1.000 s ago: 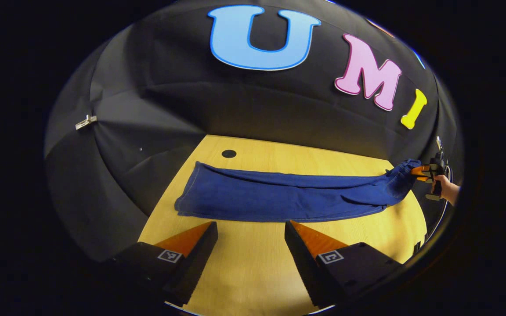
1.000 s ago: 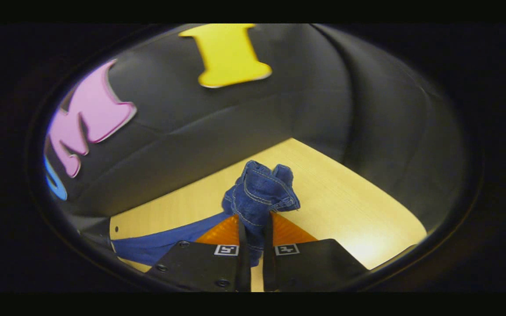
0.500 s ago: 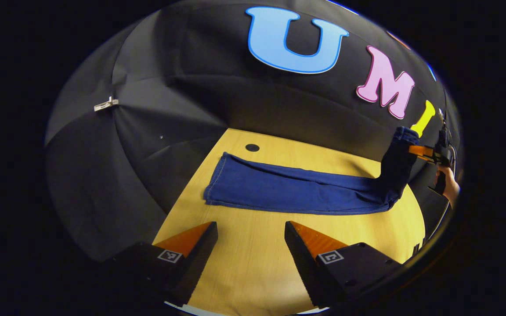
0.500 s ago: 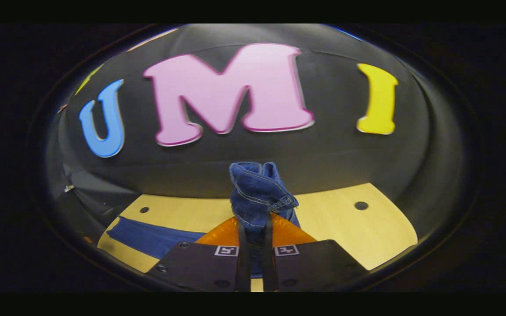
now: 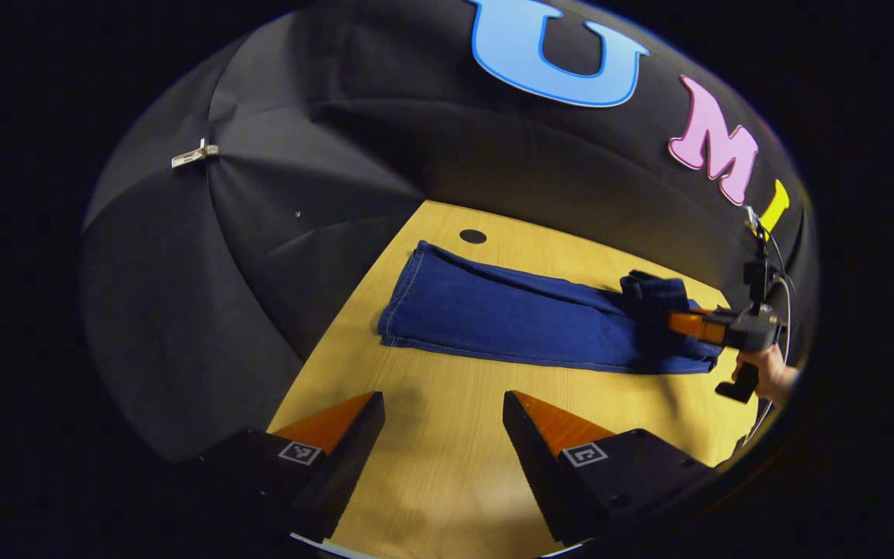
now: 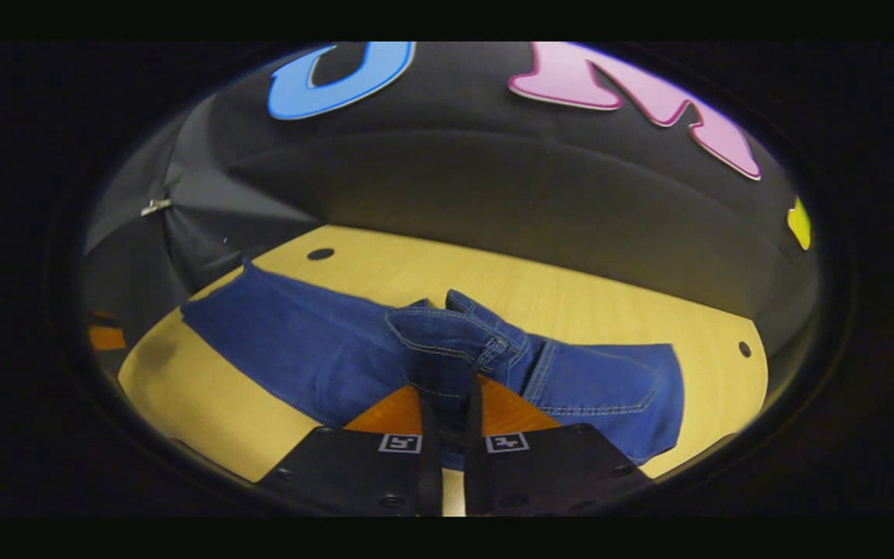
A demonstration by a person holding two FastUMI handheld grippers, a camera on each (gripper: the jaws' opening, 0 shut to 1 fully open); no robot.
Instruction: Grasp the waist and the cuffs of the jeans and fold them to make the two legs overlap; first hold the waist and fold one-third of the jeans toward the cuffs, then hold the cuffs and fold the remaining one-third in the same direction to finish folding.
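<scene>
Right gripper view: right gripper (image 6: pixel 447 404) fingers clench the jeans' (image 6: pixel 315 349) waist over the legs on the worktop (image 6: pixel 594 303); left gripper (image 5: pixel 443 423) released. Early release risks a crooked fold.

Pretty dim booth: draped black cloth wall (image 5: pixel 299 155) with a small metal clip (image 5: pixel 194 154), light wooden tabletop (image 5: pixel 447 466) with round dark holes (image 5: pixel 472 236).
</scene>
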